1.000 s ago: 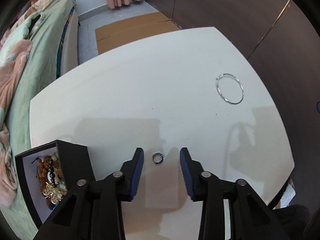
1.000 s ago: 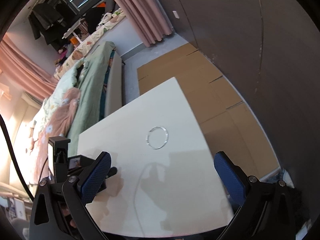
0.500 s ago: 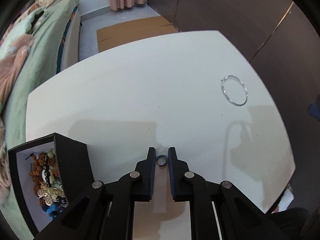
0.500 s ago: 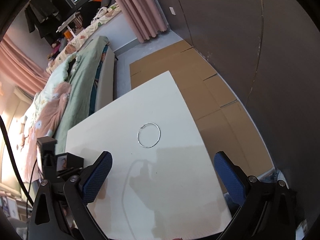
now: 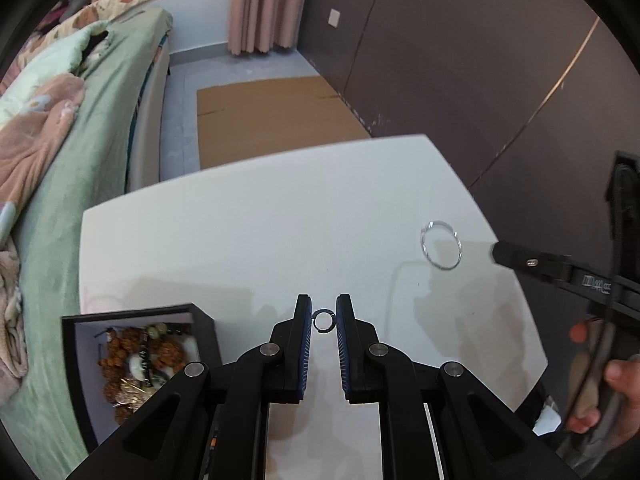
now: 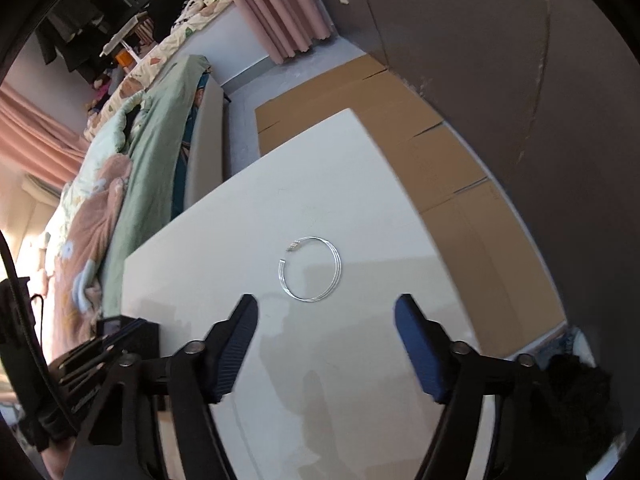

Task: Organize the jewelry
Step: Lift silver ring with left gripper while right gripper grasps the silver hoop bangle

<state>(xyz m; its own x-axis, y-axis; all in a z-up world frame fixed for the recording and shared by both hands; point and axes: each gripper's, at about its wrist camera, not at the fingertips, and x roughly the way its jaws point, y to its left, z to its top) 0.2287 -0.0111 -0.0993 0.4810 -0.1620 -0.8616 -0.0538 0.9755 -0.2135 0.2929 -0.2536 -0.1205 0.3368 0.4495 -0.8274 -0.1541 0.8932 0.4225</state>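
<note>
My left gripper is shut on a small dark ring, which hangs between the blue pads above the white table. A black jewelry box with several beaded pieces stands open at the lower left of the left wrist view. A thin silver wire bangle lies flat on the table; the same bangle shows at the right in the left wrist view. My right gripper hovers just short of the bangle, its jaws closing with nothing between them.
A bed with a green and pink cover runs along the table's left side. Flattened cardboard covers the floor beyond the table, and a dark wall stands to the right. A person's hand holds the right gripper's handle.
My left gripper shut on the small ring and lifted it off the table. My right gripper came down toward the wire bangle and its jaws narrowed.
</note>
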